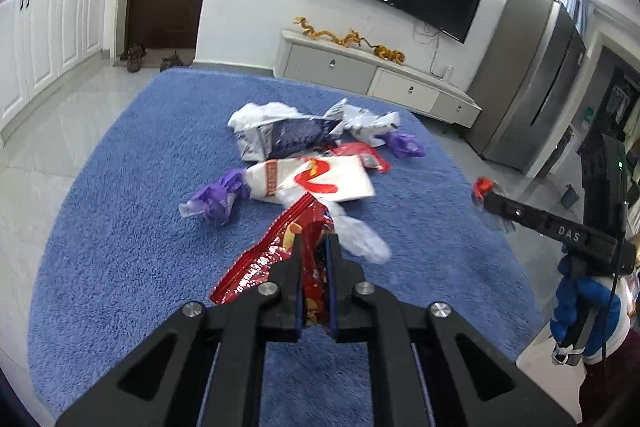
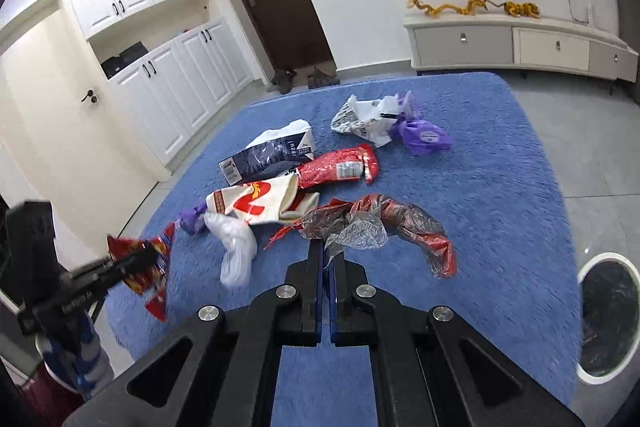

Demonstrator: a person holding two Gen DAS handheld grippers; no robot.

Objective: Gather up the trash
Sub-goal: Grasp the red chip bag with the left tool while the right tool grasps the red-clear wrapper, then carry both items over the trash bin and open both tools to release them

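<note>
Left tool (image 1: 314,247) clamps red snack bag (image 1: 272,255); right tool (image 2: 328,251) pinches crinkled red-clear wrapper (image 2: 380,223). Keep both grips firm, carry to bin (image 2: 608,315), release over opening.

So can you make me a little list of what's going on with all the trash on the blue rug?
place: blue rug on a tiled floor
left gripper: shut on a red snack bag, lifted off the rug
right gripper: shut on a crinkly red and clear wrapper
still on the rug: white bag with red print, dark blue carton, red packet, purple wrapper
bin: white-rimmed trash can at the rug's right edge, dark liner inside
</note>
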